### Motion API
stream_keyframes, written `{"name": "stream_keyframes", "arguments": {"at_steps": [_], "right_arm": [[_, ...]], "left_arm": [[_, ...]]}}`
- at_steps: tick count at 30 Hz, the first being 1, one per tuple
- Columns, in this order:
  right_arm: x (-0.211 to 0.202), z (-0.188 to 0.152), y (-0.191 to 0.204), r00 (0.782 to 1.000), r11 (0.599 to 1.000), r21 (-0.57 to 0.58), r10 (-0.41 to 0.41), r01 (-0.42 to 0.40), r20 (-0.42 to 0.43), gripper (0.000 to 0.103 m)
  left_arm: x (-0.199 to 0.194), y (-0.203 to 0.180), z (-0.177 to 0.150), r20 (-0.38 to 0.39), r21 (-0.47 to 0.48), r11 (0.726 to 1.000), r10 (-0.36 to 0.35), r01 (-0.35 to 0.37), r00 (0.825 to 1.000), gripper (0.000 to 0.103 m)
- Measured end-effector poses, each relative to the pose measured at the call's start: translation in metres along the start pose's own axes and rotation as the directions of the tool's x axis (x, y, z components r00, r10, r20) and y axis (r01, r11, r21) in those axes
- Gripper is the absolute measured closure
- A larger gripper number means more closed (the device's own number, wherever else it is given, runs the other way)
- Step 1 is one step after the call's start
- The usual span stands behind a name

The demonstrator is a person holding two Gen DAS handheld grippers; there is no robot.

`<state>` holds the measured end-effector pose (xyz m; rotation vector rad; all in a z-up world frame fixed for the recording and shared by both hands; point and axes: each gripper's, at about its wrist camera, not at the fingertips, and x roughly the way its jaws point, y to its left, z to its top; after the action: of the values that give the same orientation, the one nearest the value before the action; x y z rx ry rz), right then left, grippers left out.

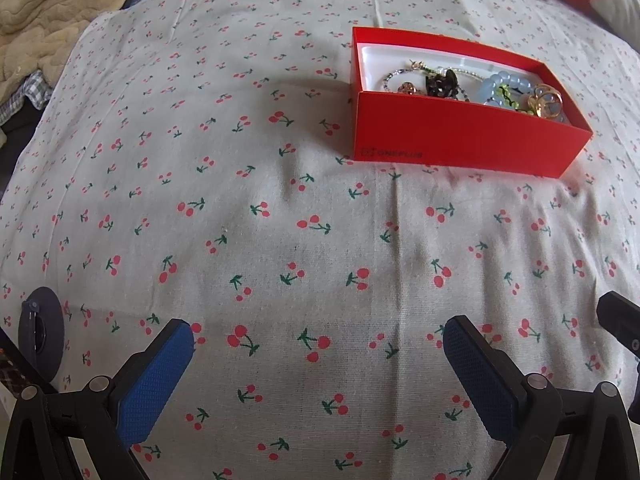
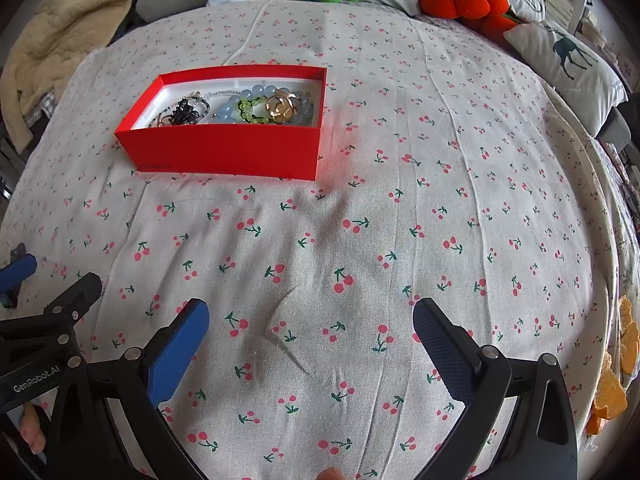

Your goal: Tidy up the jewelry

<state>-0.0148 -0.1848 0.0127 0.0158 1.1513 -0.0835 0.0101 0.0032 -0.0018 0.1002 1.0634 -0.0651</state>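
1. Your left hand-held gripper [image 1: 318, 338] and right hand-held gripper [image 2: 311, 316] both stand wide and empty, low over the cherry-print bedsheet [image 2: 360, 240], well short of the work.
2. The jewelry [image 2: 240, 110] lies heaped in the open red box [image 2: 224, 152] on the bed.
3. Risk: beaded strands look tangled; lifting one piece probably drags its neighbours out.
4. Risk: the box is light card on soft bedding; pressing a wall likely tips or slides it.
5. Risk: small rings [image 1: 544, 100] may slip from broad pads and vanish into sheet folds.
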Motion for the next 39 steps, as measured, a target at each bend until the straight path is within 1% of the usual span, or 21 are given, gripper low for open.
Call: {"name": "stream_keyframes", "arguments": {"at_steps": [39], "right_arm": [[-0.0027,0.0005,0.0027,1.000,1.000,0.005,-0.004,0.004,0.006,0.000]], "left_arm": [[0.0013,-0.0002,-0.0006,-0.006,-0.005,1.000,0.023,-0.023,1.000,0.001]]}}
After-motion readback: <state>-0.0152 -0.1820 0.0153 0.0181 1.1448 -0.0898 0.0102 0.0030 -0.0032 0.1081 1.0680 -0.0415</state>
